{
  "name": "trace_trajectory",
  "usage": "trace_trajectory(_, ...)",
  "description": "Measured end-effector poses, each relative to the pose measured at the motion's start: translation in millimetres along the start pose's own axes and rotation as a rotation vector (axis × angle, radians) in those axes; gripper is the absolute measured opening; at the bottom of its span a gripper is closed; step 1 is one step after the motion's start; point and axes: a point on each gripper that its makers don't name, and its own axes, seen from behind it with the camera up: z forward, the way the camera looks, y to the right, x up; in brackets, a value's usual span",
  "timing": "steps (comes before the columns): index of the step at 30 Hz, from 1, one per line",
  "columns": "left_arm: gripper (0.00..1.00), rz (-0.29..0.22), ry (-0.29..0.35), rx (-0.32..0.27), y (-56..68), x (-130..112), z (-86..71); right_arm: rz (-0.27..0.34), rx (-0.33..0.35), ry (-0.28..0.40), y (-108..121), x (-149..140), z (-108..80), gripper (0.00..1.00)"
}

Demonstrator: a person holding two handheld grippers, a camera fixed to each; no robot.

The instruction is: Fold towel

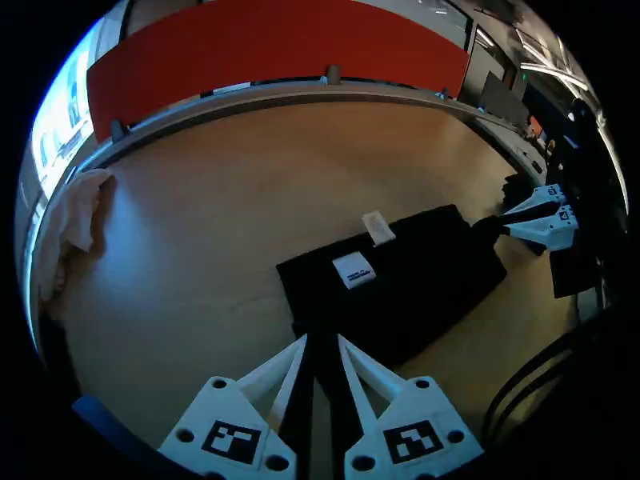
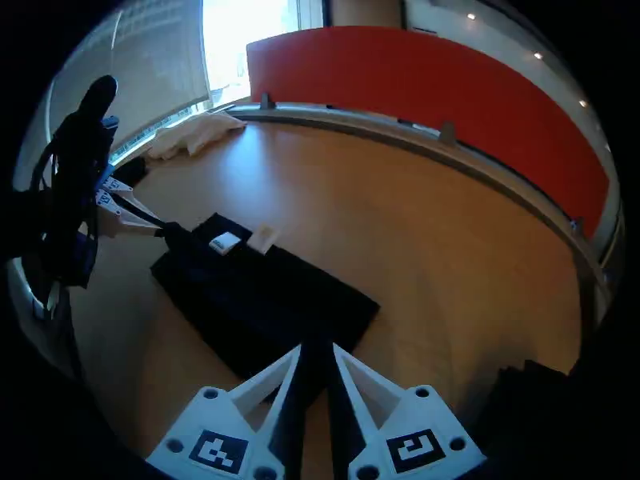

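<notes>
A black towel (image 1: 416,280) lies folded into a long strip on the wooden table (image 1: 240,208), with two white labels (image 1: 354,270) on top. In the left gripper view, my left gripper (image 1: 322,340) is shut on the towel's near end. My right gripper (image 1: 504,226) pinches the far end at the right. In the right gripper view, the right gripper (image 2: 318,346) is closed on the near edge of the towel (image 2: 264,304). Farther off at the left, a hand holds the left gripper (image 2: 164,228) shut on the other corner.
A beige cloth (image 1: 76,224) (image 2: 196,132) is bunched at the table's far edge by the window. A red partition (image 1: 272,56) (image 2: 448,96) runs along the back. A dark stack (image 2: 528,400) sits near the right gripper.
</notes>
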Motion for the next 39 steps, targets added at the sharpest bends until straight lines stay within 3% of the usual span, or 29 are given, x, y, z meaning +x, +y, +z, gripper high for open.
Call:
trace_trajectory(10,0.13,-0.005,-0.001,0.006,-8.5,7,15.6,0.021,-0.014,-0.001,9,1,16.1,0.13)
trace_trajectory(16,0.23,0.009,0.000,0.019,-14.9,9,22.7,0.010,-0.039,0.001,16,0,24.1,0.16)
trace_trajectory(28,0.39,0.041,0.008,0.063,-29.8,18,35.8,-0.009,-0.107,0.004,33,4,38.1,0.36)
trace_trajectory(37,0.49,0.035,0.036,0.095,-38.6,28,32.6,-0.018,-0.154,0.018,46,8,37.7,0.64)
trace_trajectory(39,0.50,0.031,0.041,0.104,-41.0,29,30.6,-0.015,-0.162,0.022,48,9,37.2,0.66)
